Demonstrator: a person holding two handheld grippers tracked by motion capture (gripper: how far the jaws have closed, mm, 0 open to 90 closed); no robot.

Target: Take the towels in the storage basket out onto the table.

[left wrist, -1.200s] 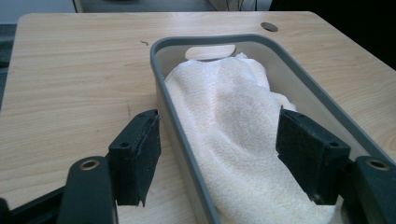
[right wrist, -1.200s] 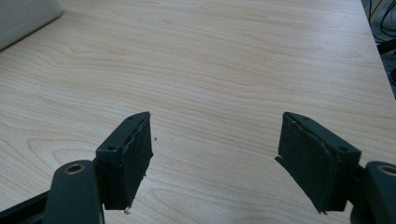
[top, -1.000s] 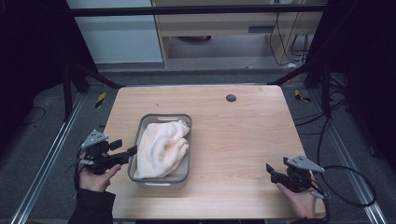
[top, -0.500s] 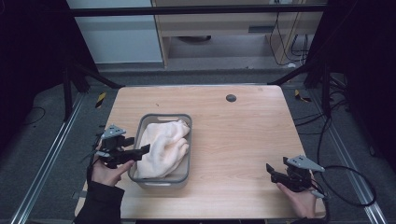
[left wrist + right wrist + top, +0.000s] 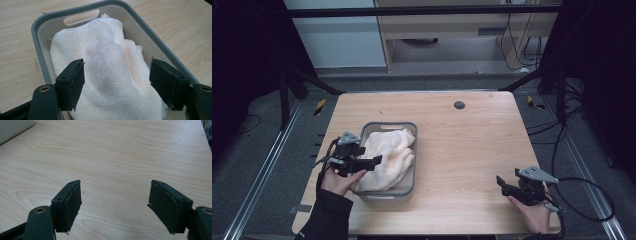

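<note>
Left gripper [image 5: 374,160] hovers level over the towel [image 5: 387,157] in the basket [image 5: 409,187], jaws spread apart, clasping nothing

Grey basket [image 5: 388,191] is the only real obstacle on the table [image 5: 472,150]: its raised rim walls in the towel [image 5: 387,160], so access is from above. Right of basket, bare wood, free passage. Behind basket, just a small dark disc [image 5: 459,105], well apart.
</note>
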